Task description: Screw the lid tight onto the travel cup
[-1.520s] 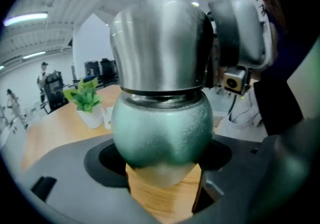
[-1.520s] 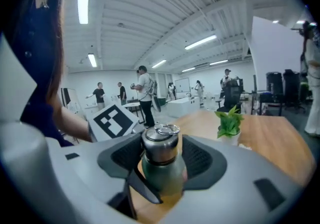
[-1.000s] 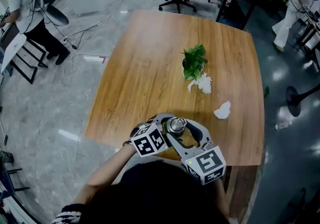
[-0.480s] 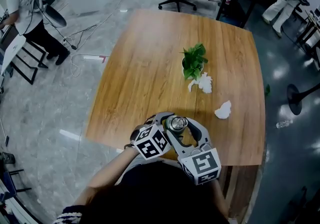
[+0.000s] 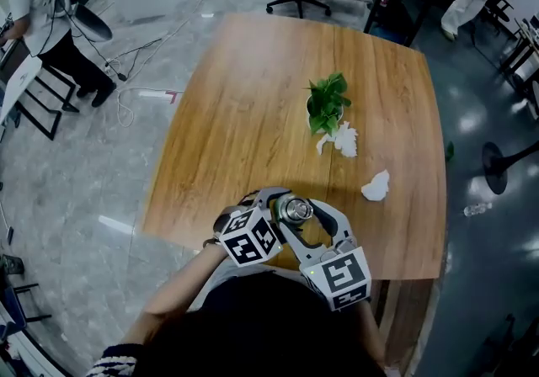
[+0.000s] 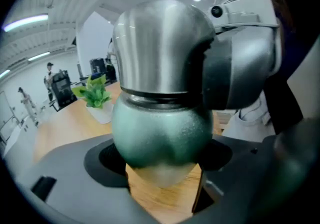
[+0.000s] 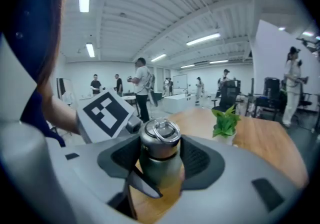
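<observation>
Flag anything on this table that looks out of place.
Two crumpled white paper wads lie loose on the table: one beside the potted plant, one apart, toward the near edge. The lid looks straight on the travel cup.

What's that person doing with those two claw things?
A person is holding a green travel cup near the front edge of a wooden table with two hand-held claws. The left claw grips the cup's green body. The right claw is closed around the silver lid, which sits on top. Whether the lid is tight yet can't be seen.
</observation>
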